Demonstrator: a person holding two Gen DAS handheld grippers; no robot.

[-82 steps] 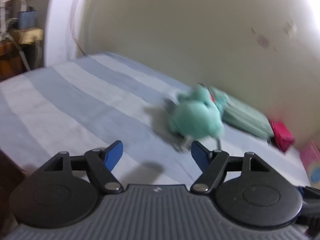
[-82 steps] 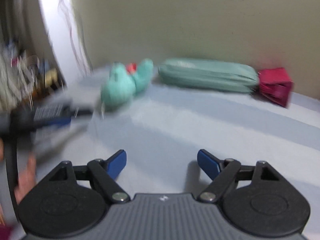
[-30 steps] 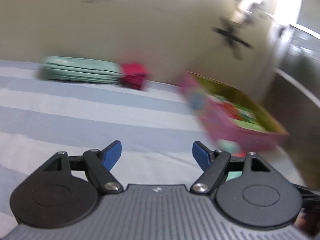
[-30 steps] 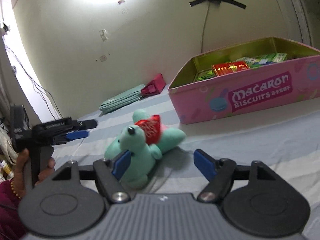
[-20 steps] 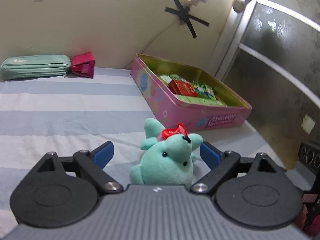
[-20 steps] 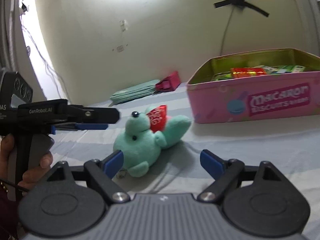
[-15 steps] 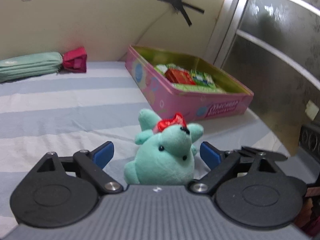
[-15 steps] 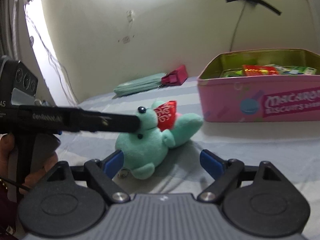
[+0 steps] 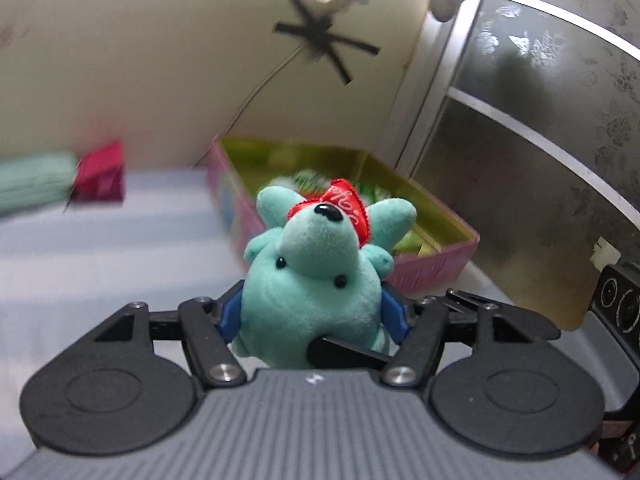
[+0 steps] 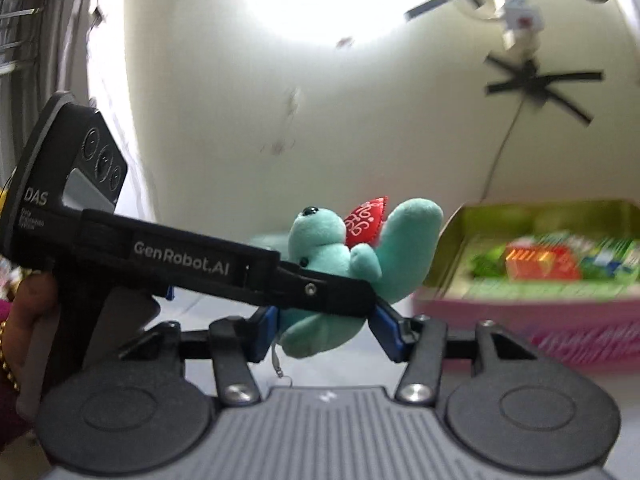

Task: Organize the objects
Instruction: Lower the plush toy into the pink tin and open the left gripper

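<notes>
A teal plush toy [image 9: 316,280] with a red bow is lifted off the striped bed. My left gripper [image 9: 312,314] is shut on its body. My right gripper [image 10: 324,328] is also shut on the toy [image 10: 348,256], from the other side. The left gripper's black body [image 10: 192,264] crosses the right wrist view in front of the toy. The pink biscuit tin [image 9: 424,272] stands open behind the toy, with packets inside; it also shows in the right wrist view [image 10: 560,312].
A teal pouch [image 9: 32,188] and a red pouch [image 9: 100,178] lie by the wall at the far left. A frosted glass door [image 9: 540,160] stands to the right of the tin. The striped bedsheet [image 9: 100,248] spreads to the left.
Both grippers have closed on the plush toy, which lay on the bed before. The toy is now raised, nearer the tin.
</notes>
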